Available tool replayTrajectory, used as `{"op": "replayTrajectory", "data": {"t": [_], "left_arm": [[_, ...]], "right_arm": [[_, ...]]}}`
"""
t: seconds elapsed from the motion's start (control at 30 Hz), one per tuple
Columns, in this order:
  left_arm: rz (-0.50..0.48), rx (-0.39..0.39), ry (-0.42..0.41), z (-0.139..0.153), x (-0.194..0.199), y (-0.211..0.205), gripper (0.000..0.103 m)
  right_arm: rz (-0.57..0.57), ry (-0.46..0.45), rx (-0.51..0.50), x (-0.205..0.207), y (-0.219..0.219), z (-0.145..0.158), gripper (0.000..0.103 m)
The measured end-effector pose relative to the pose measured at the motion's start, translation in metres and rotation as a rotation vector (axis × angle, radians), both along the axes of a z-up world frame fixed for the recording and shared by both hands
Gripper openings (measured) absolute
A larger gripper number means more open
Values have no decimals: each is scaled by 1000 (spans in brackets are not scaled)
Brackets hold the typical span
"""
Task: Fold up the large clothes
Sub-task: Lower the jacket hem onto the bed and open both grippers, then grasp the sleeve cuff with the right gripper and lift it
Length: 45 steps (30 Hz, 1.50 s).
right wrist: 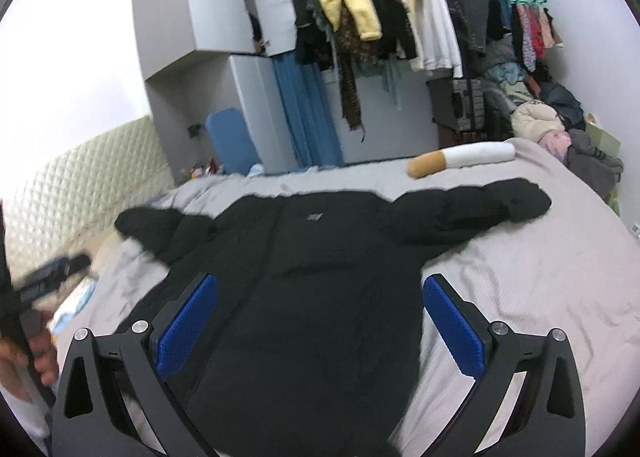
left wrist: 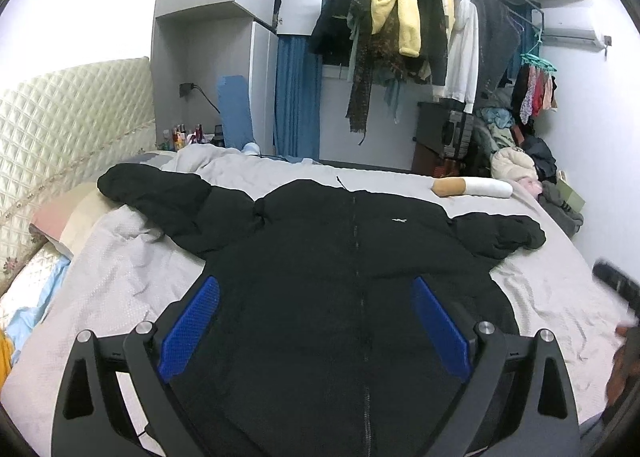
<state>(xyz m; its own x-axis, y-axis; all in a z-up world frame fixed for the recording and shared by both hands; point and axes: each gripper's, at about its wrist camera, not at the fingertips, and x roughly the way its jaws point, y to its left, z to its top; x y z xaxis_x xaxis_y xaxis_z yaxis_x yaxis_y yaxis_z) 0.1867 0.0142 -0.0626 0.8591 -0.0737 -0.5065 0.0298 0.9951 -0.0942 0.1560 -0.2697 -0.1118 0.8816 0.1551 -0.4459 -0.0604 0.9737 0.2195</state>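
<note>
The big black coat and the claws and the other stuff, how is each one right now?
black coat: spread flat on the bed, zipped, both sleeves out to the sides
left claw: open, above the coat, holding nothing
right claw: open, above the coat, holding nothing
bed: covered with a wrinkled grey sheet
cigarette pillow: lying on its side at the far edge
yellow jacket: hanging on the rack

Your black jacket (left wrist: 320,257) looks like matt, slightly puffy cloth, lying on a pale grey bedsheet (left wrist: 132,281) of creased, finely textured fabric. The left gripper (left wrist: 316,321) and right gripper (right wrist: 320,321) have matt black plastic arms, shiny metal pins and rough, dimpled blue pads (left wrist: 190,327). On your far left, the headboard (left wrist: 68,117) is quilted, faintly glossy cream padding.
</note>
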Motion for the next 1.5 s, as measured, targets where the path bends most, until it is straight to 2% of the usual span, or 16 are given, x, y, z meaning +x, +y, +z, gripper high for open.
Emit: {"op": "replayTrajectory", "data": {"t": [0.27, 0.47, 0.67, 0.87, 1.03, 1.1, 1.2, 1.3, 1.37, 1.43, 1.47, 1.5], "left_arm": [[30, 17, 33, -26, 25, 12, 97], [42, 25, 69, -52, 49, 16, 97], [46, 34, 102, -81, 77, 13, 97], [76, 36, 149, -118, 115, 12, 97], [111, 23, 160, -140, 142, 15, 97], [124, 34, 149, -146, 150, 16, 97], [134, 50, 130, -152, 160, 14, 97], [138, 52, 120, -159, 170, 12, 97], [136, 51, 117, -163, 173, 13, 97], [136, 56, 119, -163, 175, 12, 97], [135, 57, 123, -165, 177, 12, 97], [134, 54, 125, -167, 179, 12, 97]], "right_arm": [[-104, -32, 55, 74, -72, 19, 103], [-159, 10, 171, 143, -134, 2, 103], [-231, 90, 355, 205, -205, -55, 101], [-423, 182, 571, 242, -294, -143, 101], [-622, 175, 756, 248, -371, -206, 100], [-673, 152, 809, 248, -394, -222, 100], [-685, 104, 854, 255, -419, -236, 100], [-655, 78, 805, 271, -427, -235, 100], [-620, 83, 774, 285, -426, -229, 93], [-564, 99, 760, 299, -425, -229, 61], [-545, 110, 748, 306, -424, -227, 53], [-543, 115, 713, 309, -421, -222, 39]]}}
